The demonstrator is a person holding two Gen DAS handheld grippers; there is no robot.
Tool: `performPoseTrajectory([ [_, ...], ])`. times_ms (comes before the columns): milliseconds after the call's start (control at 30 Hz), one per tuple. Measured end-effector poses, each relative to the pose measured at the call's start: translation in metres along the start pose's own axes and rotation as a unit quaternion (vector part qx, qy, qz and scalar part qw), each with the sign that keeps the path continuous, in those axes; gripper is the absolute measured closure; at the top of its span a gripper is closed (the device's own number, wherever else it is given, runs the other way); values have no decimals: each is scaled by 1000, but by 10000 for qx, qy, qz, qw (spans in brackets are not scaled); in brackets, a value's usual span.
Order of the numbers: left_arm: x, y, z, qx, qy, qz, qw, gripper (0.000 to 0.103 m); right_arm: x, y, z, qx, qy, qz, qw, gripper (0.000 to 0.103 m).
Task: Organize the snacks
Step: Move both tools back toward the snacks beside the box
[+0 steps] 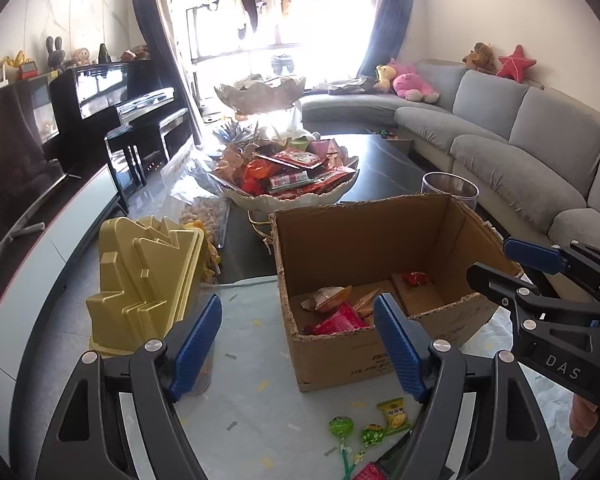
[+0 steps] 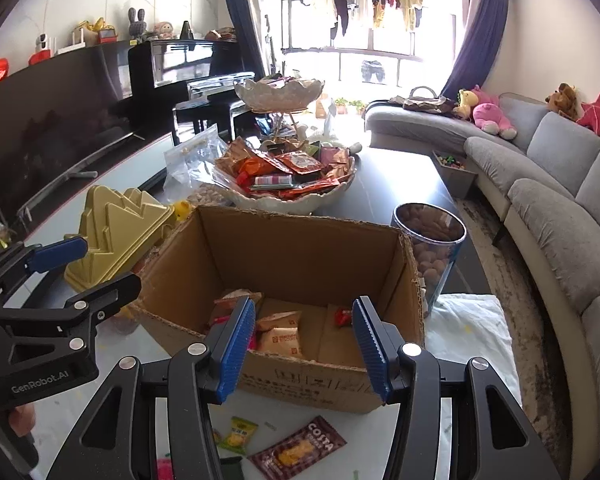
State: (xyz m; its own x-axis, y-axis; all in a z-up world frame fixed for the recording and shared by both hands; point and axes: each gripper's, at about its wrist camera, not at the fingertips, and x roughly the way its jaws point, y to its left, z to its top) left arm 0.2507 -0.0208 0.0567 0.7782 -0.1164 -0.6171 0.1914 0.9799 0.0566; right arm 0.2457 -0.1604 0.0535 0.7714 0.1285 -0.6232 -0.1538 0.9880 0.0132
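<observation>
Both grippers empty, hovering by the near edge of the box (image 2: 300, 384). Step, as I read it: between drops, loose snacks going into the box.

Near first. Bottom of the right view, on the table (image 2: 472, 320): Costa pack (image 2: 300, 446) and yellow-green pack (image 2: 238, 434). Bottom of the left view: two green lollipops (image 1: 356, 432) beside that same pack. All loose, none touched.

Right gripper (image 2: 304, 344): jaws part open, nothing between the pads, box floor visible through the gap. Left gripper (image 1: 298, 350): jaws spread wider, also clear, sitting at the box's left front corner.

Mid frame: the box holds several packets, including a red candy (image 2: 343, 315).

Further up: gold tray (image 1: 148, 280) left of the box, nut jar (image 2: 430, 252) right of it, full snack bowl (image 2: 284, 178) behind.

Next, I'd guess: tip down and pull back toward the frame bottom, straddle one flat pack, close low on it.
</observation>
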Motion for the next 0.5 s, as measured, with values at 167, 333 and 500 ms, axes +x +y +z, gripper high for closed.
performPoseTrajectory([
  [167, -8, 2, -15, 92, 2, 14, 10000, 25, -9, 14, -12, -157, -46, -15, 9999, 51],
  [333, -11, 5, -30, 123, 50, -1, 9999, 25, -10, 21, -25, -157, 37, 95, 9998, 51],
  [500, -9, 6, -46, 185, 95, 22, 9998, 25, -7, 30, -40, -205, 128, 154, 9996, 51],
])
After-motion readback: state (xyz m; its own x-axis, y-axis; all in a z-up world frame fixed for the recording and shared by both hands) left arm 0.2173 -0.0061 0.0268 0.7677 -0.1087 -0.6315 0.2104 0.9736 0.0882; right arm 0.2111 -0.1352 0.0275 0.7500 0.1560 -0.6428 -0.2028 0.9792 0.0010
